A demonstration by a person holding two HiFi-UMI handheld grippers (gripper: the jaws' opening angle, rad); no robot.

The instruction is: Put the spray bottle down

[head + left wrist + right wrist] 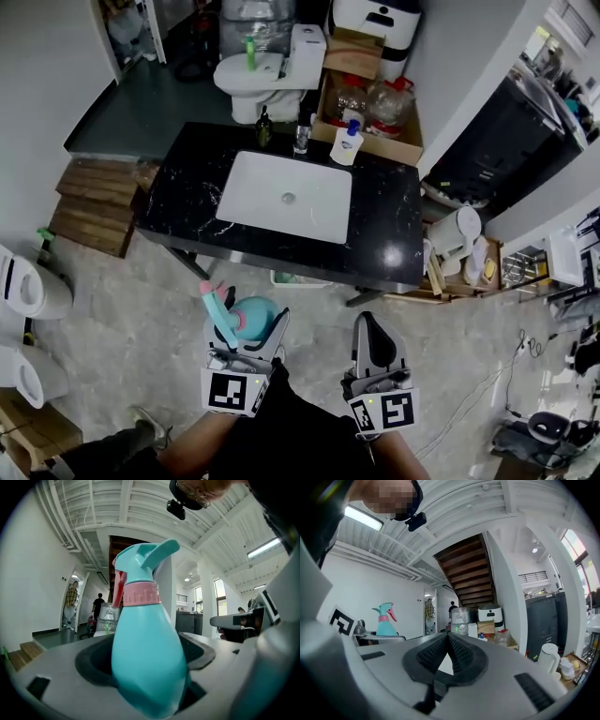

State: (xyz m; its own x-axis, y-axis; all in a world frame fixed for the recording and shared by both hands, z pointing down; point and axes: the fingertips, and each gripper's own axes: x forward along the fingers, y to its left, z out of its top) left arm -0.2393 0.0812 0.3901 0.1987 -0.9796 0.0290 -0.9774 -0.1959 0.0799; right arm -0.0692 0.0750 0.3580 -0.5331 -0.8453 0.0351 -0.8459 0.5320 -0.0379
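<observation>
Clearly, left claw (247,333) clamps spray bottle (146,644), base hidden; right claw (448,641) together, empty.

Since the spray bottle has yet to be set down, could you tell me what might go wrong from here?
1. The left gripper holds the spray bottle low on its rounded body; it might tip on release.
2. The sink fills much of the countertop, so a landing on its rim could topple it.

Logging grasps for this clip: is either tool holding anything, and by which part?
The left tool grips the teal spray bottle by its body; the right tool is shut and empty.
</observation>
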